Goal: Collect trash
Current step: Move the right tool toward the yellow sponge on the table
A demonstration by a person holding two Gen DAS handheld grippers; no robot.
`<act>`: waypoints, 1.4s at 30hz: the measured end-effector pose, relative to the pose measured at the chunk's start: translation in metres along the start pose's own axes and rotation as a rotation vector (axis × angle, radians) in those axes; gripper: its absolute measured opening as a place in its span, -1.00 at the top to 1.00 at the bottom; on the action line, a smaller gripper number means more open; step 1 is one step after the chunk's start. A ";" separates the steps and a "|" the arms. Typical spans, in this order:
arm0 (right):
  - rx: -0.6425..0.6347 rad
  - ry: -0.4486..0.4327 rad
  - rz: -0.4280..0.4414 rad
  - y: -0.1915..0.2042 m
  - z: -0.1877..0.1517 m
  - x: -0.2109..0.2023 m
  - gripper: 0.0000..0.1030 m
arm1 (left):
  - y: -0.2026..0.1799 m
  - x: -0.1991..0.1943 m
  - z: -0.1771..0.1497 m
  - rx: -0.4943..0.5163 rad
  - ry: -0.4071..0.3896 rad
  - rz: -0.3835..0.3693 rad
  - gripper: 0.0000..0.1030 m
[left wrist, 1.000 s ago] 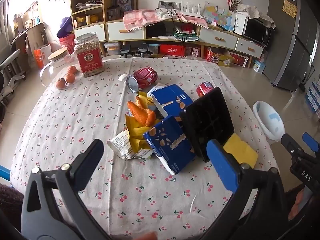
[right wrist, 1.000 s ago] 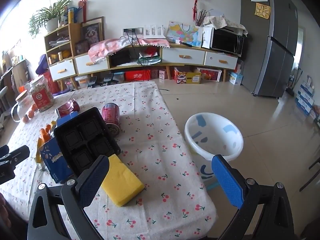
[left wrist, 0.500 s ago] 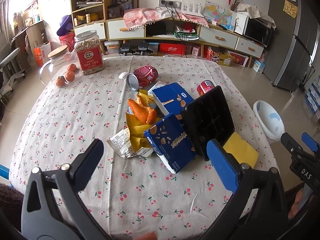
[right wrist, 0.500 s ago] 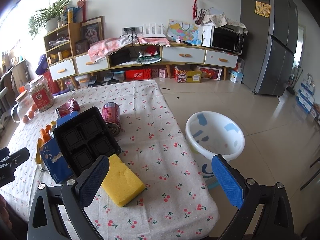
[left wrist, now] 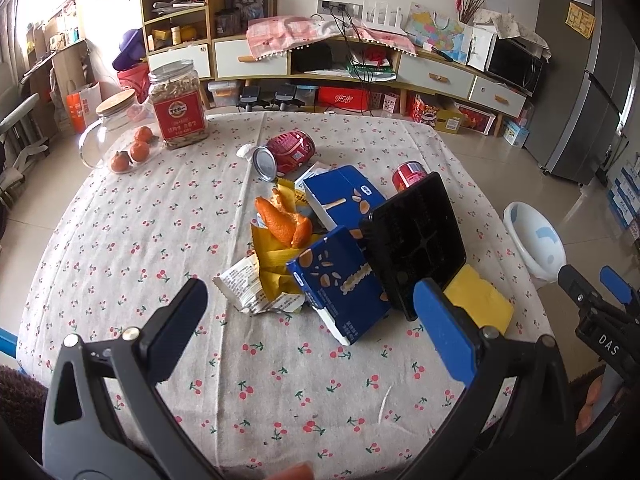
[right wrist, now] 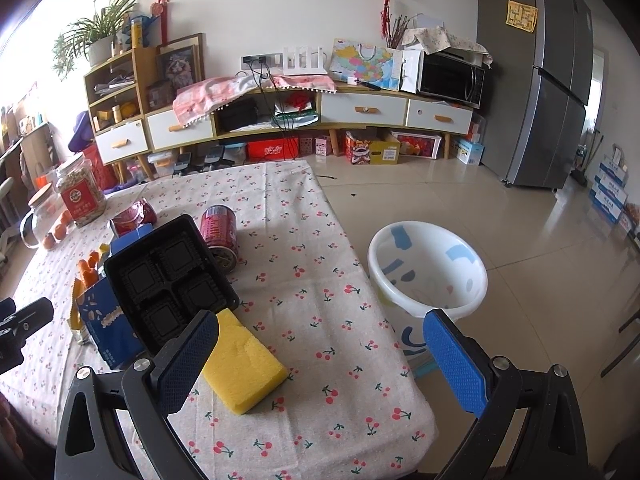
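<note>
Left gripper (left wrist: 310, 320) agape, black tray (left wrist: 416, 236) ahead

The letters "DAS" stand in white on the black body of the right gripper (left wrist: 612, 320), seen at the right edge of the left wrist view. The red label on the clear jar (left wrist: 177, 114) bears a round emblem and lines of print too small to read. The red box (left wrist: 344, 98) under the long cabinet carries white characters, not legible. Print on the blue carton (left wrist: 340, 280), the white wrapper (left wrist: 240, 284) and the red cans (left wrist: 290, 150) cannot be made out.
</note>
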State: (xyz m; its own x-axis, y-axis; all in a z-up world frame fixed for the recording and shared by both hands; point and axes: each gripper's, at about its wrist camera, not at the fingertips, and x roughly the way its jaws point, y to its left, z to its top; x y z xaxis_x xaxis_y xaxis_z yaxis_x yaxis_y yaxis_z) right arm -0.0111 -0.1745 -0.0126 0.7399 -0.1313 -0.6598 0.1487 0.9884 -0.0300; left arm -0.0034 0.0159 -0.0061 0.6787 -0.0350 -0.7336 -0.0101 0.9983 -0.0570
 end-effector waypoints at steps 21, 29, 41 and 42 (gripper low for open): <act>-0.001 0.002 0.001 -0.001 -0.001 0.001 -1.00 | 0.001 0.000 -0.002 -0.004 0.008 -0.009 -0.98; -0.003 0.008 0.000 0.000 -0.005 0.004 -1.00 | 0.002 0.001 -0.002 -0.009 0.018 -0.013 -0.99; -0.009 0.018 0.001 0.004 -0.009 0.007 -1.00 | 0.003 0.002 -0.002 -0.009 0.018 -0.014 -0.99; -0.010 0.021 0.002 0.005 -0.008 0.007 -1.00 | 0.003 0.002 -0.002 -0.008 0.019 -0.012 -0.99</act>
State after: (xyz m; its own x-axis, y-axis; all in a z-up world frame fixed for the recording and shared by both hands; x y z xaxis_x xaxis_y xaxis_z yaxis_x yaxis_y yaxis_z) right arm -0.0103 -0.1700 -0.0235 0.7263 -0.1282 -0.6753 0.1407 0.9894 -0.0365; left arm -0.0030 0.0188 -0.0090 0.6646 -0.0484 -0.7456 -0.0073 0.9974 -0.0713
